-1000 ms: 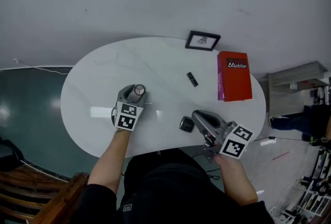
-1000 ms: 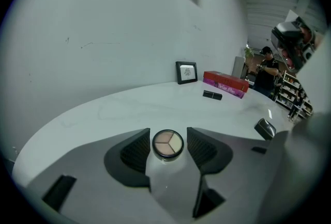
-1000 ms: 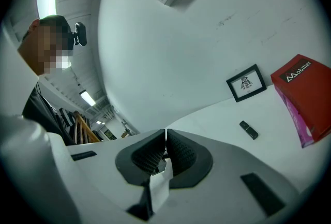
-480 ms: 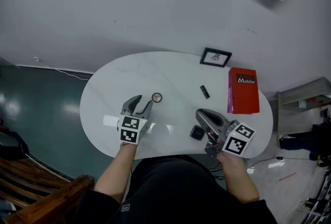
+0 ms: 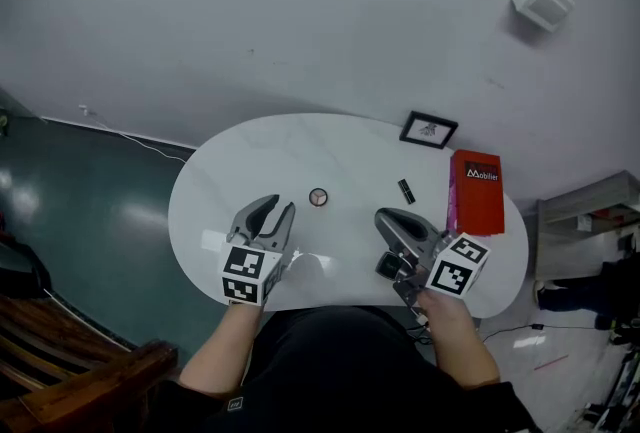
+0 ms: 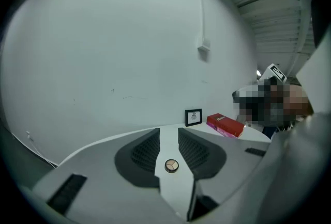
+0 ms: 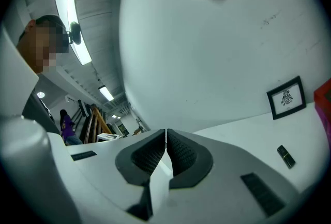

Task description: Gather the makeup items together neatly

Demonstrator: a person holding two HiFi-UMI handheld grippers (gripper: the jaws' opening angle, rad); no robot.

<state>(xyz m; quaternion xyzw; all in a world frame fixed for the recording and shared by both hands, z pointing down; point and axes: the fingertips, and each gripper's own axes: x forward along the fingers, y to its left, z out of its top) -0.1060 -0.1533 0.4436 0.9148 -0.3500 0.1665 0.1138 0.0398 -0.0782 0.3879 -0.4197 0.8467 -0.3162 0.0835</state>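
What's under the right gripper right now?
A small dark square case on the white table, partly tucked beneath the shut right gripper. The gripper's body covers its right edge; its kind is unclear.

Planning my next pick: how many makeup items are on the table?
3: round compact mid-table; black tube near the red box; dark square case beside the right gripper, partly hidden.

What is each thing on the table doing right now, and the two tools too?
Left tool: jaws closing, nothing between them.
Right tool: shut, empty.
Round compact: lying flat, untouched.
Black tube: lying flat, untouched.
Square case: flat beside the right tool.
Red box: lying flat.
Picture frame: standing upright.
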